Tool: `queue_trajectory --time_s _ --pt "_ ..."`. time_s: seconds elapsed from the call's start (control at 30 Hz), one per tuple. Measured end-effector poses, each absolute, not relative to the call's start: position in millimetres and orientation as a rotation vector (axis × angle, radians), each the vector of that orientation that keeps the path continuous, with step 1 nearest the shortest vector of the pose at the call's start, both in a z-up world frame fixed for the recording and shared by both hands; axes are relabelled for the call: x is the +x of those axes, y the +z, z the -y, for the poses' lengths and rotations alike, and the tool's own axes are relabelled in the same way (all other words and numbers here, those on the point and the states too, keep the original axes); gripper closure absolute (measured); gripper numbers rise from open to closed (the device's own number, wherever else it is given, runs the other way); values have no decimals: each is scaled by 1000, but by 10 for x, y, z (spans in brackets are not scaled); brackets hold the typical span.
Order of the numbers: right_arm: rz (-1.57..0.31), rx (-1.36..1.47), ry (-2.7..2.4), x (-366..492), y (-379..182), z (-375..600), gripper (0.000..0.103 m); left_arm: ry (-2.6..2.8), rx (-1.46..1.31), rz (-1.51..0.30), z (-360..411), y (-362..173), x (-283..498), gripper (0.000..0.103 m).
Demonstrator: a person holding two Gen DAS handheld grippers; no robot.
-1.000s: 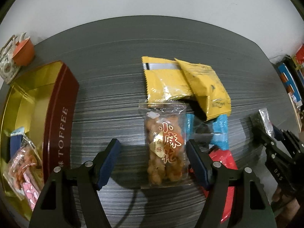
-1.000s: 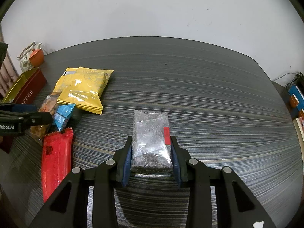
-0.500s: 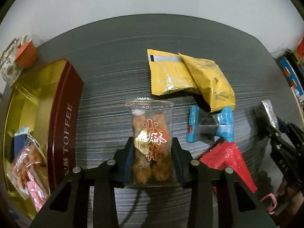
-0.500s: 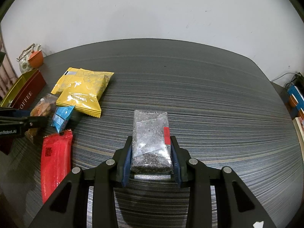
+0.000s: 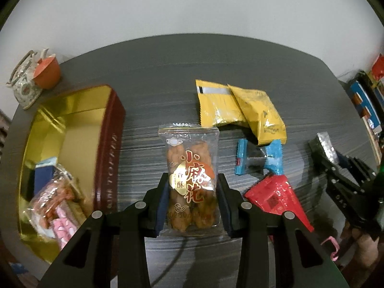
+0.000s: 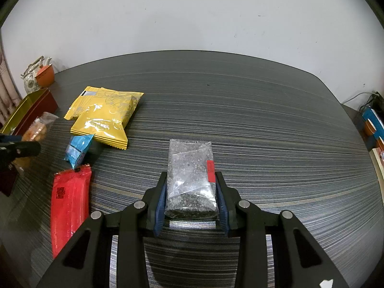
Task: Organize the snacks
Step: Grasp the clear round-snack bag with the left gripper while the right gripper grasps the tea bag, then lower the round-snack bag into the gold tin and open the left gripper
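Observation:
My left gripper (image 5: 192, 192) is shut on a clear packet of fried dough twists (image 5: 190, 168) with red Chinese lettering, held above the table, right of the gold-lined toffee tin (image 5: 109, 144). The tin holds several snacks (image 5: 55, 192). My right gripper (image 6: 190, 194) is shut on a clear bag of dark seeds (image 6: 190, 175) with a red sticker, held over the table. On the table lie two yellow packets (image 5: 240, 110), a blue candy packet (image 5: 259, 156) and a red packet (image 5: 276, 196). These also show in the right wrist view: yellow packets (image 6: 103, 117), blue packet (image 6: 78, 151), red packet (image 6: 69, 206).
A patterned teapot (image 5: 24, 84) and an orange cup (image 5: 46, 70) stand at the table's far left corner. The dark striped table (image 6: 240, 120) meets a white wall. Boxes and books (image 5: 364, 103) sit off the table's right edge.
My left gripper closed on the dough twist packet, lifted it and carried it toward the tin. The right gripper kept hold of the seed bag and barely moved.

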State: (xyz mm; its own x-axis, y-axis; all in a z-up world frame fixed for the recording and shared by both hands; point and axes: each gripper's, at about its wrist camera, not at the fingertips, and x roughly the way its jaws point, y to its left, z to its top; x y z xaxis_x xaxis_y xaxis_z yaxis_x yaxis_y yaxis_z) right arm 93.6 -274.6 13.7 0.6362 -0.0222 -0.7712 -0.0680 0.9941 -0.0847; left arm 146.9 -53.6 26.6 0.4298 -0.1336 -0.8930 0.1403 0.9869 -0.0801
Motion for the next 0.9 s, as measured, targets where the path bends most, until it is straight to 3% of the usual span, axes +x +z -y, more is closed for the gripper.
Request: queue_trajectory --time_s 0.43,0.9 --pt "-881 -109 26 935 137 2743 69 -101 29 -1038 -79 792 1336 65" --pt "-881 -109 26 934 140 2748 69 90 -4 -1102 -1112 430 1694 65"
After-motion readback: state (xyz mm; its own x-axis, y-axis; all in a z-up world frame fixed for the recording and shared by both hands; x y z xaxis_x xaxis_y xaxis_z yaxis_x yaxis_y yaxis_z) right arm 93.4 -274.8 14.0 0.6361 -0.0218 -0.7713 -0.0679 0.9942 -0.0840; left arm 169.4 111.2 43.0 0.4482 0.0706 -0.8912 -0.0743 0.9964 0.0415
